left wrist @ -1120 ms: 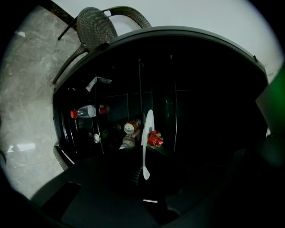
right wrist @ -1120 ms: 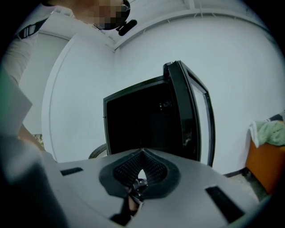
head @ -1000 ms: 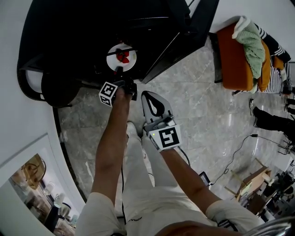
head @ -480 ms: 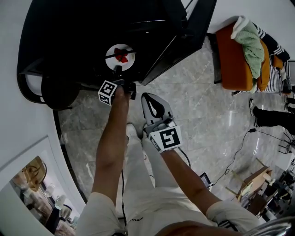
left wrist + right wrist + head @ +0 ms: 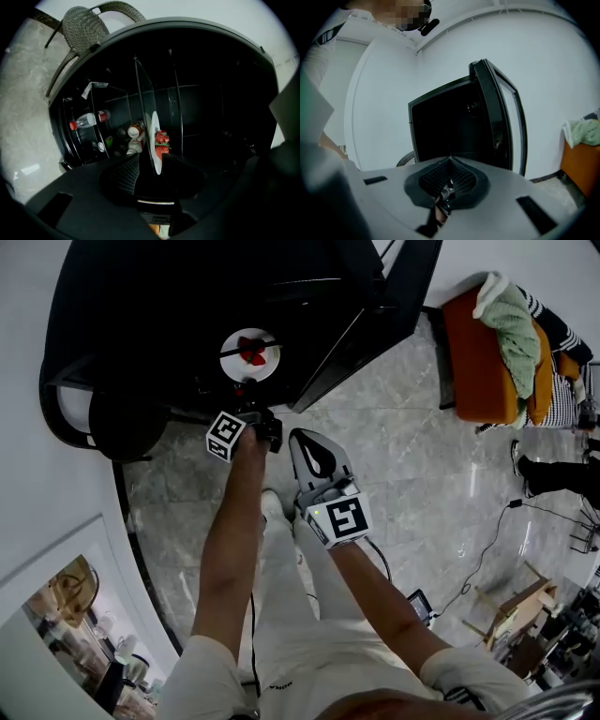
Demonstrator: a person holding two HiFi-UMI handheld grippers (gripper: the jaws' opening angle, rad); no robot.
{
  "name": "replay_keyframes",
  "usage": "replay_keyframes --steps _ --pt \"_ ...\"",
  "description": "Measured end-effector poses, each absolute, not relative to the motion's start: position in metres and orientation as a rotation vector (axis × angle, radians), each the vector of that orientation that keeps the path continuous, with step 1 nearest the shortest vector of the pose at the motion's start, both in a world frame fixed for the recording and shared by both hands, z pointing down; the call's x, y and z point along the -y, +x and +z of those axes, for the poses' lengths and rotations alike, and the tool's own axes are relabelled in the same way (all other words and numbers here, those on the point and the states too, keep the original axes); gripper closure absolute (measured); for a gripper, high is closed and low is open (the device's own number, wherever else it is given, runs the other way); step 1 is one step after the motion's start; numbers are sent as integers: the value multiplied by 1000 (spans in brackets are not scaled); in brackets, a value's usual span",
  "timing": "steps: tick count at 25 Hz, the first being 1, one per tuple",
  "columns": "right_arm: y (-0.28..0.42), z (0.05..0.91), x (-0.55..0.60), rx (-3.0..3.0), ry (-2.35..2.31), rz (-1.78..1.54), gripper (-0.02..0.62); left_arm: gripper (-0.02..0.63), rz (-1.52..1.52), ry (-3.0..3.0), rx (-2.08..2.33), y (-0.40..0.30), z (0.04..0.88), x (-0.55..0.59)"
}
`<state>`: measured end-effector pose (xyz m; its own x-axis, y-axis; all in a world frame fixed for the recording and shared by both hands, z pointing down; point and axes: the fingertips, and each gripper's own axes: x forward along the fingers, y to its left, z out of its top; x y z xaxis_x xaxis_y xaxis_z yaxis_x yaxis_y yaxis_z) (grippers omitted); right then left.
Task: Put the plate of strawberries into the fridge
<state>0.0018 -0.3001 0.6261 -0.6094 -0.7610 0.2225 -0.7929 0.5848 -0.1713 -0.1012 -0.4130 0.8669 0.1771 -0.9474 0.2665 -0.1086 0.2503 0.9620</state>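
Two strawberries (image 5: pixel 161 138), perhaps; round white plate (image 5: pixel 156 161)

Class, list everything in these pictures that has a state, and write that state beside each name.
fridge door, open
plate, inside the fridge
strawberries, on the plate
left gripper, jaws opening, plate rim between them
right gripper, jaws together, empty
bottle, capped

Plate of strawberries (image 5: pixel 265 363) inside fridge (image 5: pixel 141 296)
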Motion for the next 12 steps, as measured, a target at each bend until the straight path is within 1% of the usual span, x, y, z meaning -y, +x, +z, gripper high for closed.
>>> replay_keyframes --steps 6,7,9,11,12 --pt "-1 621 293 2685 1320 374 583 474 -871 1131 1225 -100 862 396" --pt "-1 620 293 2684 1321 376 583 493 -873 1139 1221 -99 859 393" --pt "-1 619 291 2685 1327 379 583 558 -890 1159 1210 -99 852 388" --pt "-2 617 289 2687 1331 377 583 597 -932 1174 1185 -99 842 385" --pt "-2 615 288 2685 1332 374 583 603 -954 1183 1167 -98 836 382"
